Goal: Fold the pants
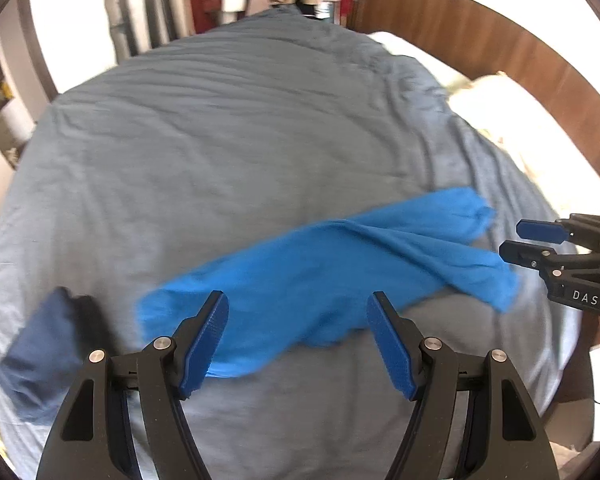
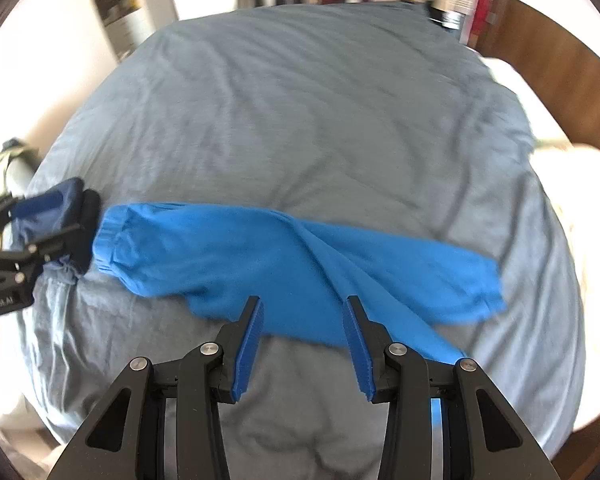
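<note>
The grey bed point(image 2: 300, 120) fills both views. The blue pants point(image 2: 284, 264) lie across mid-frame, already folded lengthwise. Both the left gripper point(image 1: 298, 340) and right gripper point(image 2: 302, 350) hover open and empty. Risk: loose layers slide apart if only the top layer gets pinched, or the dark garment point(image 1: 48, 348) at lower left is snagged.

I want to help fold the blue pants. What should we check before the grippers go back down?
1. Left gripper empty and open: ok.
2. Right gripper empty and open: ok.
3. Bright blue pants lying on the grey bedcover, free of both grippers: ok.
4. Pants smooth: not ok, a ridge of folds runs across the middle.
5. Dark blue garment clear of the pants: ok in the left view, though close to the cuffed end.
6. Legs stacked evenly: cannot tell, picture blurred.
</note>
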{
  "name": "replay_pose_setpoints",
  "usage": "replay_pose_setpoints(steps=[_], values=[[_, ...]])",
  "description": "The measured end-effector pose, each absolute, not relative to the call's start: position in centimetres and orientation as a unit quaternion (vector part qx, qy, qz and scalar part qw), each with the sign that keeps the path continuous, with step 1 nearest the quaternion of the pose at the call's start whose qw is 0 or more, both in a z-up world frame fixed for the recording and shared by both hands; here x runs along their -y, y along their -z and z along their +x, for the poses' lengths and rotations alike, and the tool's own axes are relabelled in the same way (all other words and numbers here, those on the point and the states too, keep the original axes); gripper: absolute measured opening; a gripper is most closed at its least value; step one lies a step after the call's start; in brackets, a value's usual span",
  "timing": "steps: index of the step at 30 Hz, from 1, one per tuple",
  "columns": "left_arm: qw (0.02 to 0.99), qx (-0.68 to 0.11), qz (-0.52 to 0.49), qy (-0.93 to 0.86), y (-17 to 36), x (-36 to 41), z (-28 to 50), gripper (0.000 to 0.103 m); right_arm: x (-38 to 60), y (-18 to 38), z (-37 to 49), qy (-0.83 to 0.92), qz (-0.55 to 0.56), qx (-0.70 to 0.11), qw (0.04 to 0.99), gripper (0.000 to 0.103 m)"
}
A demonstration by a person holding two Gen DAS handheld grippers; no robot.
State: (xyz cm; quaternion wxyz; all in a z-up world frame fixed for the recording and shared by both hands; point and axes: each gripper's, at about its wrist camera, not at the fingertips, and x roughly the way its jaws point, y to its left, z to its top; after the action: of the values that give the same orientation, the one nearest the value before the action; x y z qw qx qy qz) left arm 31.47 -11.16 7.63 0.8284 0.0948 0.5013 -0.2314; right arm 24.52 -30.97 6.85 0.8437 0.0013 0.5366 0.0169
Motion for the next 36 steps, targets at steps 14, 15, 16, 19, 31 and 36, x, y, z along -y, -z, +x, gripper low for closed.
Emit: replay_pose_setpoints(steps=[14,15,16,19,31,36], values=[[0.773,-0.513,0.141,0.346,-2.7,28.4,26.4,0.07,46.1,-3.4,14.8,0.105,0.074,-0.532,0.837,0.042],[0.767,-0.519,0.139,0.35,-2.1,29.6,26.2,0.07,47.3,-2.7,14.5,0.108,0.085,-0.532,0.836,0.042],[0.762,-0.525,0.136,0.353,-1.6,30.6,26.0,0.069,48.1,-2.3,14.2,0.109,0.093,-0.532,0.835,0.042],[0.743,-0.553,0.111,0.36,0.3,33.3,25.7,0.068,50.7,-0.9,13.7,0.109,0.121,-0.529,0.833,0.042],[0.661,-0.672,0.009,0.333,10.0,39.3,25.1,0.057,55.1,6.1,13.9,0.083,0.188,-0.545,0.813,0.04],[0.643,-0.693,0.005,0.326,12.1,40.2,23.9,0.055,55.6,8.4,13.9,0.067,0.2,-0.558,0.802,0.036]])
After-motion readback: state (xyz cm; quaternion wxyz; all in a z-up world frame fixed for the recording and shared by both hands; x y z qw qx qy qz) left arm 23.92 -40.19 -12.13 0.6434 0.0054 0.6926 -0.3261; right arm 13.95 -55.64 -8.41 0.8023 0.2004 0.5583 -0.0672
